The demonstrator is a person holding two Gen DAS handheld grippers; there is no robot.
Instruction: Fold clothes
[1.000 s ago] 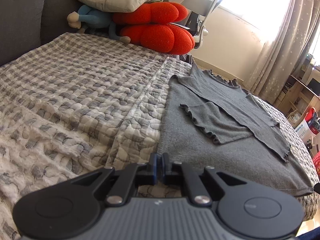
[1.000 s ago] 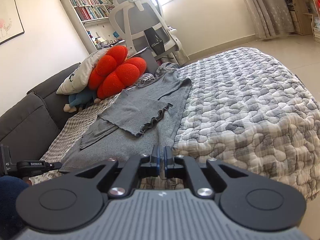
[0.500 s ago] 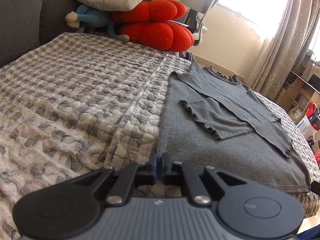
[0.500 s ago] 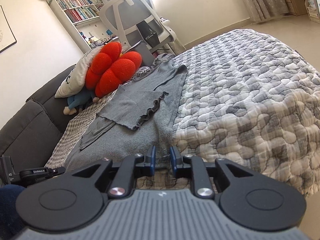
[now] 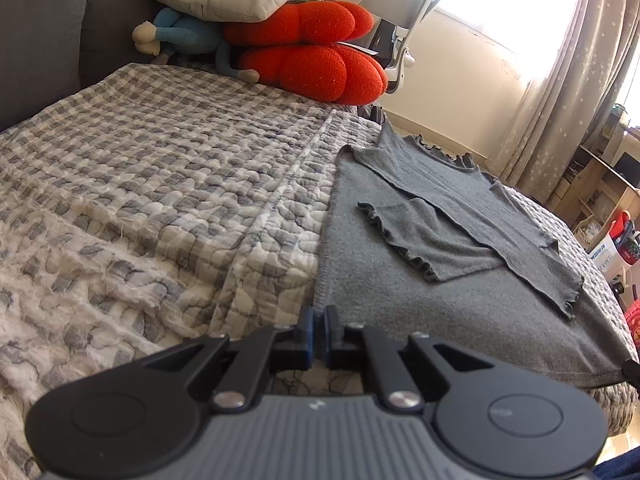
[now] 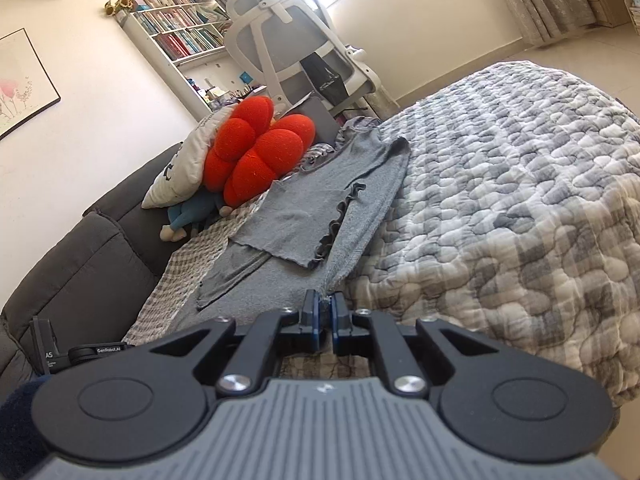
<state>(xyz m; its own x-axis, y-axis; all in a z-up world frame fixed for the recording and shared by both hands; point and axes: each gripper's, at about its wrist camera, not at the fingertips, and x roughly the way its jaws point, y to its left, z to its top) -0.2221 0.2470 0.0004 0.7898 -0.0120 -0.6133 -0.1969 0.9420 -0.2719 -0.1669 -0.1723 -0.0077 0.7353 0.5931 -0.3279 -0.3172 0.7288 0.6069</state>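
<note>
My left gripper [image 5: 318,330] clenched on the soft grey knit top's [image 5: 420,280] hem corner, my right gripper [image 6: 325,320], jaws just closing, pinching its other corner, frilled sleeves folded across, puffy checked quilt bed [image 5: 160,184]

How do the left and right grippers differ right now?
The right gripper has just been closing on the grey top and pinches it; the left gripper is shut, a pinch not discernible. Cloth rises in a small peak at the right gripper; by the left gripper it lies flat. Both are at the top's near hem, at opposite corners.
</note>
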